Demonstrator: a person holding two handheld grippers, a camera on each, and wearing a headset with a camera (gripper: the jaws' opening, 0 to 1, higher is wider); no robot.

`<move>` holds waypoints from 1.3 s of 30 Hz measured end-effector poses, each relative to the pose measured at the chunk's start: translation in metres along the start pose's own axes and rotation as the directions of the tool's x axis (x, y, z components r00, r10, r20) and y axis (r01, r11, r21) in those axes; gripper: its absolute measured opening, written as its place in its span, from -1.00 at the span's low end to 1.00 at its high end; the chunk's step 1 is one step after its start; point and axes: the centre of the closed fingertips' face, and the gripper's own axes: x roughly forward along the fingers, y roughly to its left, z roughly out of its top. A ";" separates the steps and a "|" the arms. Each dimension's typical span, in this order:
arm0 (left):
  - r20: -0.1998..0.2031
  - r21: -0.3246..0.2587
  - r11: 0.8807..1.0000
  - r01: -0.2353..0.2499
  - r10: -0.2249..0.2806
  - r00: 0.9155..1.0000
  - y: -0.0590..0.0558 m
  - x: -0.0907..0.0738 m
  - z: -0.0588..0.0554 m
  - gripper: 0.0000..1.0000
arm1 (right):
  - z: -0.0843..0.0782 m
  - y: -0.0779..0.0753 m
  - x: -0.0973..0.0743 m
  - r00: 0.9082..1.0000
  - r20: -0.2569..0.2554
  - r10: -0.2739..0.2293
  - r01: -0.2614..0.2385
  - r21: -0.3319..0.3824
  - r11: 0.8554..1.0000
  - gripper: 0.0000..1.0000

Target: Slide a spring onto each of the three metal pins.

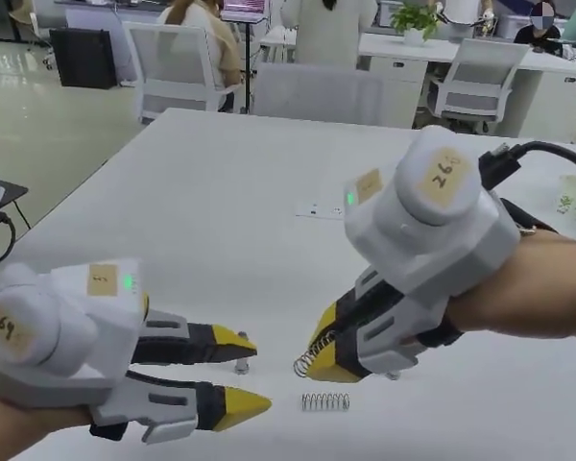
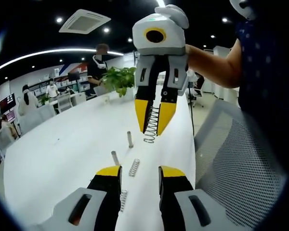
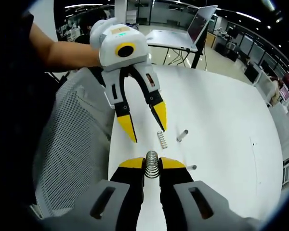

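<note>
left gripper (image 2: 139,172): my jaws stand apart and hold nothing, hanging low over the tabletop (image 1: 221,211).
right gripper (image 3: 152,169): my jaws are closed on 1 spring (image 3: 152,163), pinched across its coils, with the free end reaching out past the tips.
pins: 2 bare pins stand upright ahead of my left jaws. The near pin (image 2: 115,157) is just beyond the left tip. The far pin (image 2: 130,139) is further out, near the free end of the held spring but apart from it.
loose spring (image 2: 134,167): it lies flat just ahead of the gap of my left jaws, beside the near pin and not touching it.
short coil (image 2: 124,199): it shows between my left jaws, close against the inner side of the left one. I cannot tell whether it lies loose or sits on the third pin.
done: I judge the task barely begun. Neither of the 2 pins I see clearly wears a spring.
left: the held spring goes over 1 pin and the loose spring over another. The third pin depends on what that short coil turns out to be.
next move: line the held spring's open end up over a pin top before lowering, since a tilted coil would catch on the rim.
</note>
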 end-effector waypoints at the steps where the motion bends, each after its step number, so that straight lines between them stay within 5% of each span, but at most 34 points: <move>1: -0.001 -0.004 1.000 -0.005 0.005 1.000 0.001 -0.001 -0.002 -0.49 | -0.002 -0.001 -0.001 1.000 -0.002 -0.002 0.002 0.004 1.000 -0.83; 28: -0.016 -0.150 0.978 -0.145 0.144 0.989 0.017 -0.025 -0.046 0.07 | -0.053 -0.044 -0.035 0.994 -0.081 -0.071 0.081 0.122 0.989 -0.82; 39: -0.028 -0.169 0.974 -0.151 0.149 0.988 0.017 -0.023 -0.054 0.21 | -0.090 -0.069 -0.042 0.977 -0.193 -0.087 0.119 0.161 0.980 -0.82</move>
